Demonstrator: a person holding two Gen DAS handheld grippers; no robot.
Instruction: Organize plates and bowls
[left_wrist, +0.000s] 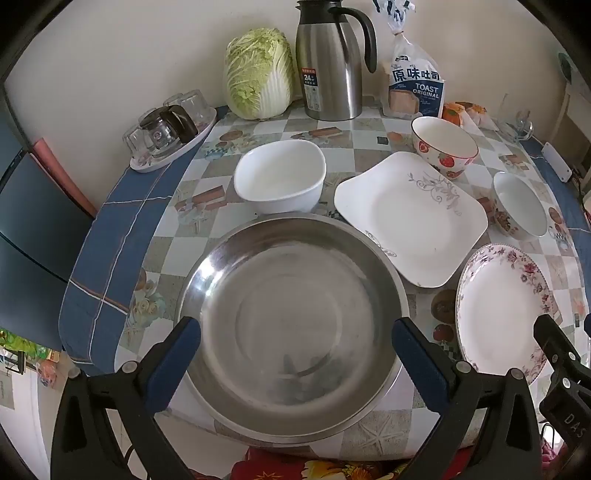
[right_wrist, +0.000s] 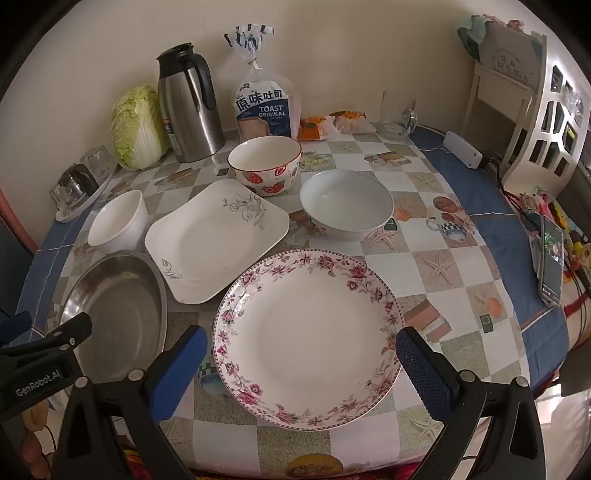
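The left tool (left_wrist: 295, 336) is hanging wide open, gripping nothing, over the steel basin (left_wrist: 291, 325) filling the lower centre of its frame. The right tool (right_wrist: 299, 343) is likewise gaping empty over the floral round plate (right_wrist: 306, 332) at lower centre. The square plate (right_wrist: 218, 236) is lying just left of centre on the tabletop (right_wrist: 439, 266), with the strawberry bowl (right_wrist: 266, 166) touching its upper corner, a plain bowl (right_wrist: 347, 206) sitting right of it and a white bowl (right_wrist: 118, 221) at far left.

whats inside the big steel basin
Nothing: the steel basin shows only its bare shiny bottom with dim reflections. The left gripper hangs open above its near rim, and its fingers cover small stretches of rim on either side.
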